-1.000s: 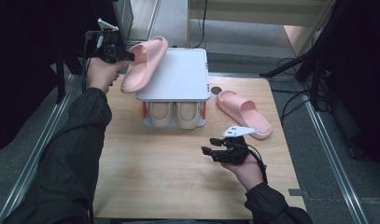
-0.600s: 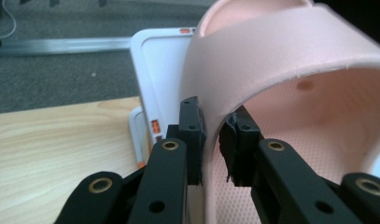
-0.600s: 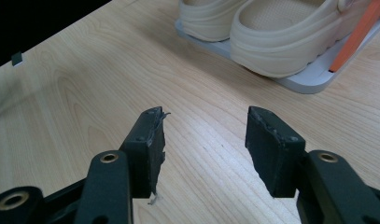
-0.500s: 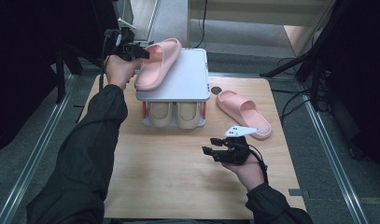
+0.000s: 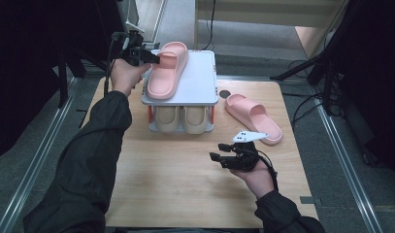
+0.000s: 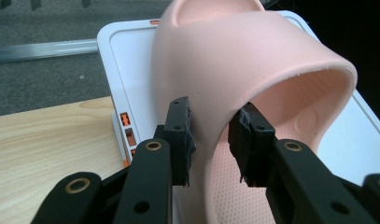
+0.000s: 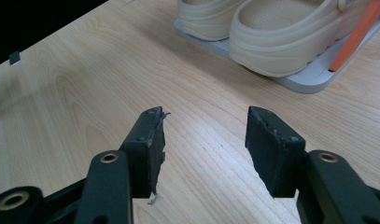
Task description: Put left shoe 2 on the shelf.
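While the pink slipper (image 5: 167, 70) hung off the left edge of the shoe rack a second ago, it now lies on the rack's white top shelf (image 5: 200, 80), along its left side, toe toward the far end. The left gripper (image 5: 154, 59) has travelled in with it from the left and sits at the slipper's strap. In the left gripper view its jaws have just been opening: the strap's edge (image 6: 215, 140) stands between the two pads with a gap showing on either side, so the grip is loosened, no longer a clamp. The right gripper (image 5: 215, 158) has not shifted; it hovers low over the bare wooden table (image 5: 175, 179) in front of the rack, its jaws spread apart with nothing between them. The second pink slipper (image 5: 253, 118) lies where it was, on the table to the right of the rack, and the beige clogs (image 5: 181, 119) sit unchanged on the lower shelf.
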